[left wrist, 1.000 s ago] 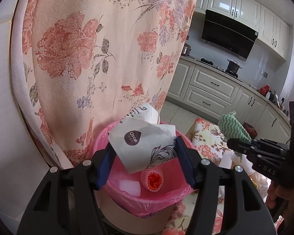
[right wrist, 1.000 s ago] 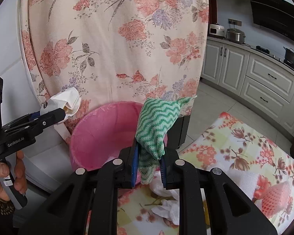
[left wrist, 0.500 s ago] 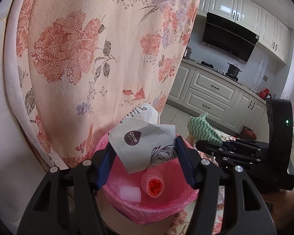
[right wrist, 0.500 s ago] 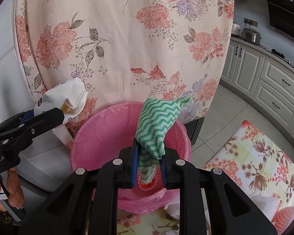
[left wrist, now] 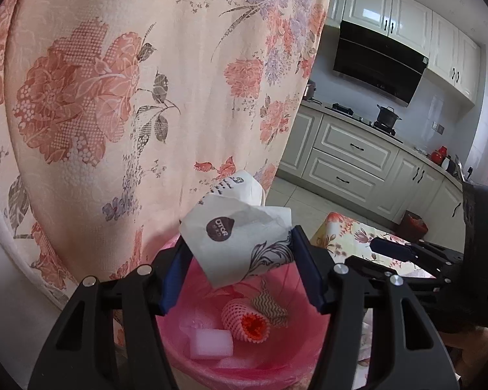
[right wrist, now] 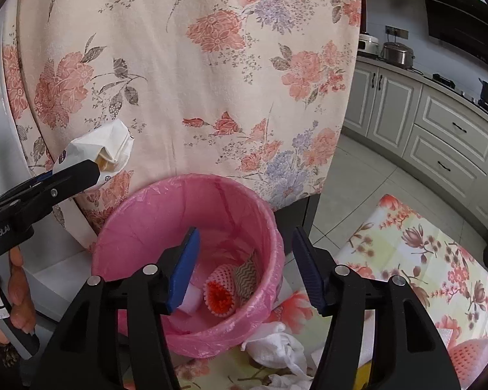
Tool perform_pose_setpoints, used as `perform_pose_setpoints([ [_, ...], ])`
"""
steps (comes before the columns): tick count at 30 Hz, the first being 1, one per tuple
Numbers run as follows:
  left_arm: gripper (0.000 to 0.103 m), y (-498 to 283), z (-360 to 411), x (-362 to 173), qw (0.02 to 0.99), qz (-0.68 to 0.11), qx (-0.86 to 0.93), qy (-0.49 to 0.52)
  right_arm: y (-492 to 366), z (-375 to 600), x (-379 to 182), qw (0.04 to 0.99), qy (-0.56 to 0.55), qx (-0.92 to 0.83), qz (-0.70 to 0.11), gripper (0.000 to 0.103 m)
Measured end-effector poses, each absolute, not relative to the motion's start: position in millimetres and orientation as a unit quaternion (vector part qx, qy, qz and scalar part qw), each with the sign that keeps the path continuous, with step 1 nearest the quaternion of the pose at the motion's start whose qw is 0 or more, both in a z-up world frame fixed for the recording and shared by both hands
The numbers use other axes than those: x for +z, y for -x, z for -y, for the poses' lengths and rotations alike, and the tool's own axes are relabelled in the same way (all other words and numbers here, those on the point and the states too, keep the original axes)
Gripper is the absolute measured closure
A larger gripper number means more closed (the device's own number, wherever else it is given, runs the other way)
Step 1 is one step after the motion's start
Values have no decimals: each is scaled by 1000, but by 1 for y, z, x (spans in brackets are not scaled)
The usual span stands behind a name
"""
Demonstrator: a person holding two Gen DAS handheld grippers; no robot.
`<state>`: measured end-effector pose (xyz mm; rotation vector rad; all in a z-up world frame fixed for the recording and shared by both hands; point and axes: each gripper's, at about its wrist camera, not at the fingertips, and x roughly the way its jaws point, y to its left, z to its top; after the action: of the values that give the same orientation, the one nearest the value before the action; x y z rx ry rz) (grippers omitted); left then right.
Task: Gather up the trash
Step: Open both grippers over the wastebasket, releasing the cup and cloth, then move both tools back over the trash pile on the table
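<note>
A floral curtain (right wrist: 192, 74) hangs behind the pink bin (right wrist: 188, 217); a white tissue (right wrist: 276, 347) lies at 5 o'clock of it. The left gripper (left wrist: 240, 269) is clamped on a paper bag (left wrist: 240, 243) above the bin, its long axis running toward 11 o'clock. The right gripper (right wrist: 244, 266) is spread, with nothing between its fingers. The green cloth (right wrist: 245, 276) lies in the bin beside 1 foam net (right wrist: 219, 289).

Left tool (left wrist: 240, 269) clamped shut (on paper), right tool (right wrist: 244, 268) spread wide, both level

Black gripper (right wrist: 244, 269) frames, blue pads (right wrist: 185, 268), silver screws
</note>
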<state>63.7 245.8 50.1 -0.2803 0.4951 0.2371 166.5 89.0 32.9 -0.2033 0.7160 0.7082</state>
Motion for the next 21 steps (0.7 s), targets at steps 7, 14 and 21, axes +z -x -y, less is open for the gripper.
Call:
perform_pose_setpoints([
  [7,35,-80,-249,42,948,-257,124,139,-163,-60,35,880,83,320,-342,41],
  [14,35,-74,-245,41,947,-260,124,139,-154,-28,35,887,71,300,-345,39],
  [21,35,-66,-234,44,948,-262,114,139,-138,15,39,899,59,269,-340,34],
])
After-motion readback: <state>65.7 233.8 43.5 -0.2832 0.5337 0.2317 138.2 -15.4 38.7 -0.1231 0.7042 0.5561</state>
